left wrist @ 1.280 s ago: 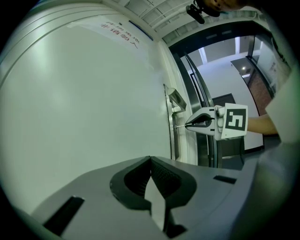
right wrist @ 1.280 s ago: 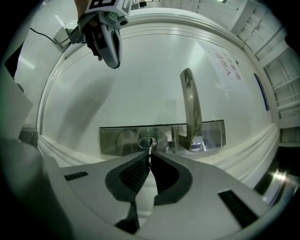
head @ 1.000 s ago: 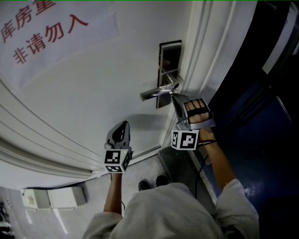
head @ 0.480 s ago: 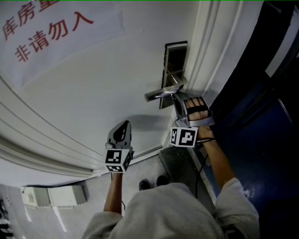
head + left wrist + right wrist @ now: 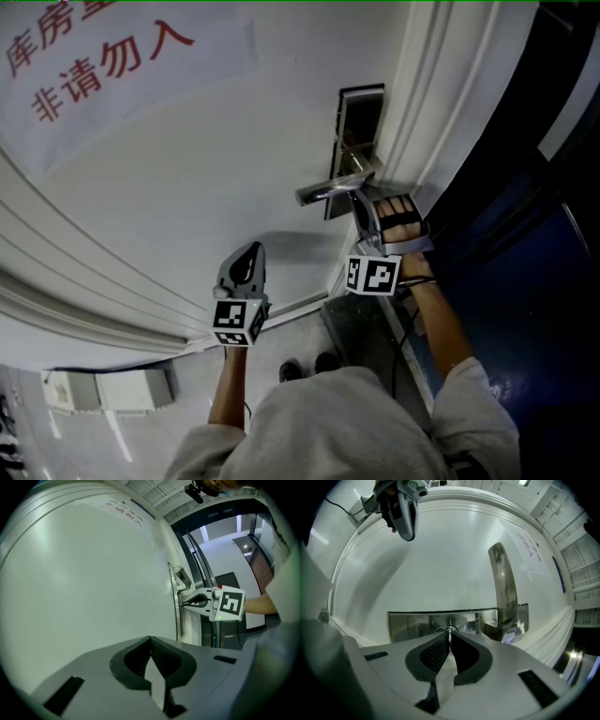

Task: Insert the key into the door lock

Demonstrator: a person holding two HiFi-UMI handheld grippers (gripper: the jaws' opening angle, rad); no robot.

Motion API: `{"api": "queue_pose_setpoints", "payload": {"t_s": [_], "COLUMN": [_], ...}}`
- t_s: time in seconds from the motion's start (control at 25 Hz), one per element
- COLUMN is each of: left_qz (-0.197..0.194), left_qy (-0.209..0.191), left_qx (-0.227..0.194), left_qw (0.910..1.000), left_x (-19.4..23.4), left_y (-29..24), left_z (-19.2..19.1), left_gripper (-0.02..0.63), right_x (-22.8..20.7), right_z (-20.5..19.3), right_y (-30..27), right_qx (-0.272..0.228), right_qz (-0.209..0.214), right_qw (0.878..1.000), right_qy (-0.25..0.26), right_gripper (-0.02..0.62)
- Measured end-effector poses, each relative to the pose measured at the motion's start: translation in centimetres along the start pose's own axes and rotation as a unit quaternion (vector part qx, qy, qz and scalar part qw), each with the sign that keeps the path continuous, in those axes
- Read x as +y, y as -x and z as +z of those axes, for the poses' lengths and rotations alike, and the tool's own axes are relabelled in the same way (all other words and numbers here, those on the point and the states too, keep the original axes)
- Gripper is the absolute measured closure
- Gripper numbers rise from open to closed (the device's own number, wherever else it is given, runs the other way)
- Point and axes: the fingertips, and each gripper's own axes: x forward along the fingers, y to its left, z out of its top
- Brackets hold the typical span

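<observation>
Holding steady at the door (image 5: 187, 187)

The right gripper (image 5: 449, 638), clamped on the key (image 5: 449, 633), has scarcely moved, keeping it at the lock plate (image 5: 412, 625); insertion looks near. The left gripper (image 5: 151, 640) idles, jaws together, empty.

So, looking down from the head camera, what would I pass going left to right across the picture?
Red-lettered paper sign → left gripper → right gripper → dark blue panel. The door handle and lock plate overlap the right gripper, so I left them out.
</observation>
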Motion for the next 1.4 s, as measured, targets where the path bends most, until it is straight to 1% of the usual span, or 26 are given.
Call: {"api": "queue_pose_setpoints", "payload": {"t_s": [0.16,0.28,0.36,0.4,0.48,0.6,0.8,0.92,1.04,1.12,1.2,1.24,1.28,1.36,1.4], "left_qz": [-0.001,-0.001,-0.001,-0.001,-0.002,-0.004,-0.008,-0.009,-0.01,-0.011,-0.012,-0.012,-0.012,-0.012,-0.012], "left_qy": [-0.002,-0.003,-0.004,-0.005,-0.006,-0.007,-0.006,-0.006,-0.006,-0.006,-0.008,-0.008,-0.009,-0.009,-0.008], "left_qx": [0.001,0.001,0.001,0.001,0.001,0.002,0.005,0.006,0.006,0.006,0.006,0.005,0.004,0.004,0.004], "left_qw": [1.0,1.0,1.0,1.0,1.0,1.0,0.9999,0.9999,0.9999,0.9999,0.9999,0.9999,0.9999,0.9999,0.9999], "left_x": [-0.2,-0.4,-0.5,-0.6,-0.7,-1.1,-1.7,-1.9,-2.0,-2.1,-2.1,-2.1,-2.1,-2.1,-2.1], "left_y": [0.2,0.4,0.6,0.6,0.8,0.9,0.9,0.9,0.8,0.8,0.7,0.6,0.6,0.5,0.5], "left_z": [0.0,0.1,0.2,0.2,0.3,0.3,0.1,0.1,0.1,0.0,0.1,0.2,0.3,0.3,0.3], "left_gripper": [0.588,0.588,0.588,0.588,0.588,0.588,0.588,0.588,0.588,0.588,0.588,0.588,0.588,0.588,0.589], "right_x": [0.0,-0.1,0.3,0.6,1.3,1.5,1.6,1.4,1.2,1.3,1.6,1.8,2.1,2.8,3.2], "right_z": [0.0,0.0,0.0,0.1,0.0,-0.3,-0.4,-0.8,-1.4,-1.9,-2.5,-2.9,-3.2,-3.9,-4.3], "right_y": [0.0,0.0,0.1,0.1,0.2,0.6,1.2,1.7,2.3,3.0,3.8,4.1,4.5,5.4,5.9], "right_qx": [-0.003,-0.005,-0.009,-0.012,-0.016,-0.018,-0.023,-0.021,-0.022,-0.023,-0.021,-0.02,-0.019,-0.017,-0.016], "right_qz": [0.0,0.003,0.016,0.027,0.046,0.05,0.044,0.046,0.053,0.058,0.062,0.065,0.07,0.079,0.082], "right_qw": [1.0,1.0,1.0,0.999,0.999,0.998,0.998,0.996,0.991,0.984,0.971,0.96,0.947,0.915,0.898], "right_qy": [0.0,-0.009,-0.015,-0.016,-0.015,-0.026,-0.042,-0.071,-0.117,-0.165,-0.231,-0.271,-0.313,-0.395,-0.432], "right_gripper": [0.566,0.566,0.565,0.554,0.465,0.424,0.41,0.399,0.399,0.399,0.399,0.4,0.4,0.4,0.411]}}
